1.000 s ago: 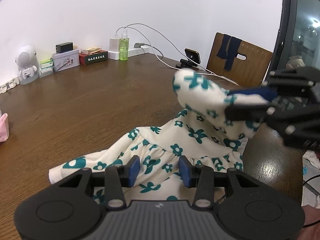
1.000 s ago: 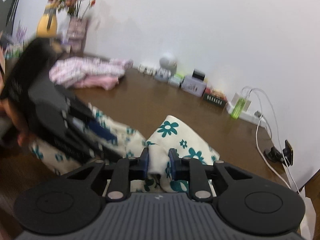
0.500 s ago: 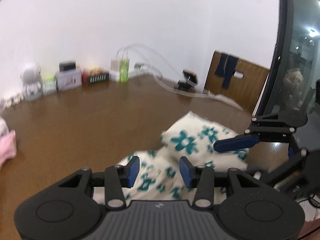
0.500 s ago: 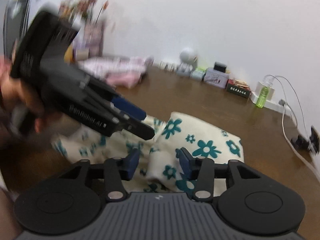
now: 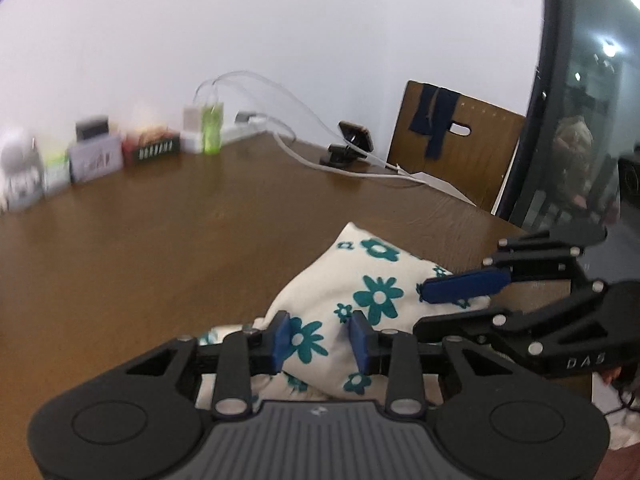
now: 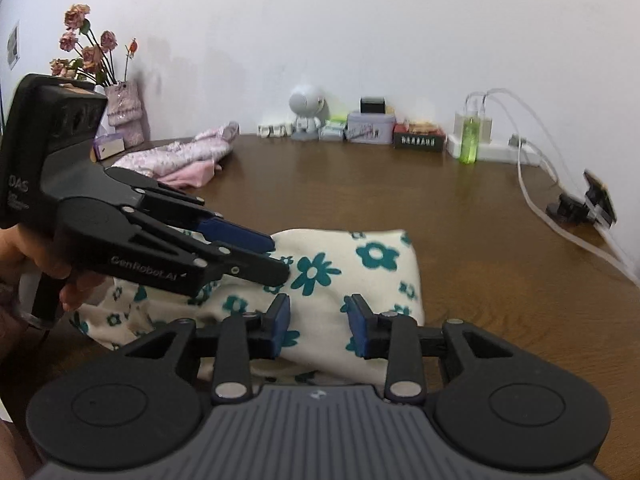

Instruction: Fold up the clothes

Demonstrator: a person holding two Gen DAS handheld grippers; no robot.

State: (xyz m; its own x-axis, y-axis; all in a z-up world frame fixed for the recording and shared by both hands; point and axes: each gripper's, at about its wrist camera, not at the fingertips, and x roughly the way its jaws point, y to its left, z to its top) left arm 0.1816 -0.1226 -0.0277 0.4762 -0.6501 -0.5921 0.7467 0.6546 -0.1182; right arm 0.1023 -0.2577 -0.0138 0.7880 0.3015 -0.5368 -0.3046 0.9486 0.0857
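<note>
A cream garment with teal flowers [image 6: 360,264] lies folded over on the brown table [image 6: 380,188]; its folded end [image 5: 372,280] also shows in the left wrist view. My right gripper [image 6: 318,326] hovers over the near edge of the cloth. Its jaws are closing, the blue pads still apart and pinching nothing. My left gripper [image 6: 276,256] reaches in from the left over the garment, held by a hand [image 6: 36,252]. Its jaws are closing too, with cloth showing between the pads but not pressed. Each gripper appears in the other's view: left gripper [image 5: 320,340], right gripper [image 5: 436,308].
Pink clothes [image 6: 180,160] lie at the back left beside a vase of dried flowers [image 6: 120,112]. Small boxes, a robot figure [image 6: 306,112] and a green bottle [image 6: 468,140] line the wall. White cables and a phone stand [image 6: 580,204] sit at the right; a wooden chair [image 5: 452,152] stands behind.
The raised part of the garment has been laid down flat over the rest. My right gripper has let go of the fabric it pinched, and both grippers now hover low over the fold.
</note>
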